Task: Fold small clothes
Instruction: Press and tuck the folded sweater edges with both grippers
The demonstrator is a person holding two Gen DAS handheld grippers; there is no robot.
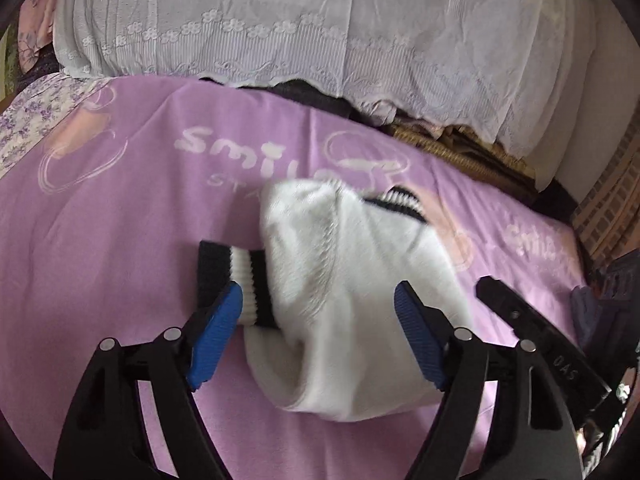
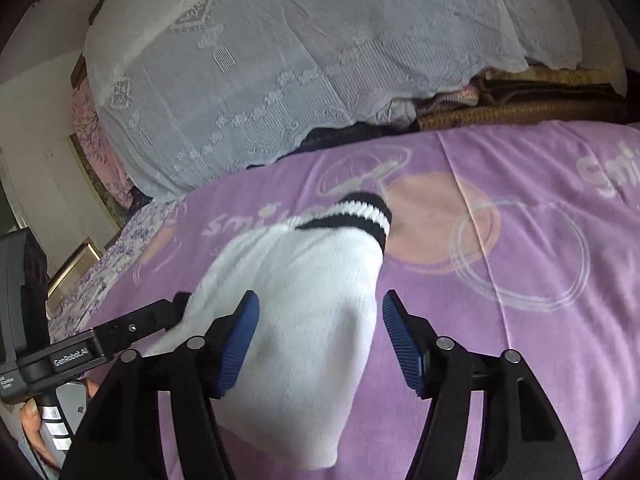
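Note:
White socks with black-and-white striped cuffs (image 1: 344, 280) lie bunched on the purple bedspread (image 1: 120, 240). In the left wrist view one cuff (image 1: 236, 276) points left and another cuff (image 1: 400, 200) lies at the far side. My left gripper (image 1: 320, 312) is open with its blue pads on either side of the socks, just above them. In the right wrist view the white sock (image 2: 304, 300) with its striped cuff (image 2: 360, 212) lies between the open pads of my right gripper (image 2: 320, 320). The left gripper's finger (image 2: 140, 324) reaches the sock's left edge.
A white lace-covered pile of bedding (image 1: 280, 20) stands along the far side of the bed. Brown and dark folded fabrics (image 2: 520, 108) lie beneath its edge. A floral sheet (image 1: 32, 120) shows at the left. The right gripper's black finger (image 1: 520, 316) is close beside my left gripper.

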